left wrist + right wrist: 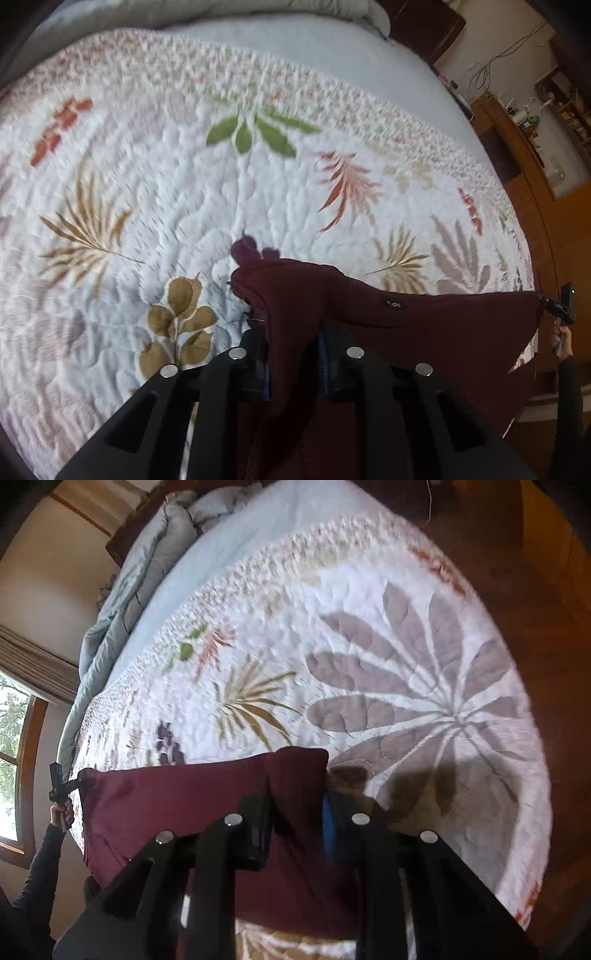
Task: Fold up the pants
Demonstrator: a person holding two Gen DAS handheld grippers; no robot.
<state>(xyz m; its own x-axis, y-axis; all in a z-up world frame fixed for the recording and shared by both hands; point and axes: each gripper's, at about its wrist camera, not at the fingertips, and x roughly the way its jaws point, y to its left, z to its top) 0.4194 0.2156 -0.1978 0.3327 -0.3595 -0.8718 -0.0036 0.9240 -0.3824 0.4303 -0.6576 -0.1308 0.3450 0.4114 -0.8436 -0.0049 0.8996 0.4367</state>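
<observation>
The pants (424,325) are a dark maroon garment of soft, matte cloth, held up above the bed and stretched in a fairly taut span between the two tools, with the lower part hanging in loose folds toward the cameras. A small pale mark sits on the cloth in the left wrist view, too small to read. The left gripper (293,354) has its black fingers closed onto a bunched corner of the pants, the cloth gathered into a thick wad that rises between the blue-lined pads. The right gripper (297,812) is likewise clamped on the opposite corner, where the cloth forms a squared fold above the fingers. Each tool appears small at the far end of the span in the other's view. Beneath the garment lies a quilt (184,192), white, puckered with stitching and printed with large leaf motifs in green, rust, tan and grey-mauve; its border carries a finer speckled pattern. Beyond the quilt a plain pale blue sheet (332,48) runs to a rumpled grey-blue duvet (155,565) at the far end of the bed. The quilt surface under and ahead of the pants is flat and unoccupied. Wooden furniture (517,155) and wood flooring border the bed on the right side; a window (14,746) stands on the left.
</observation>
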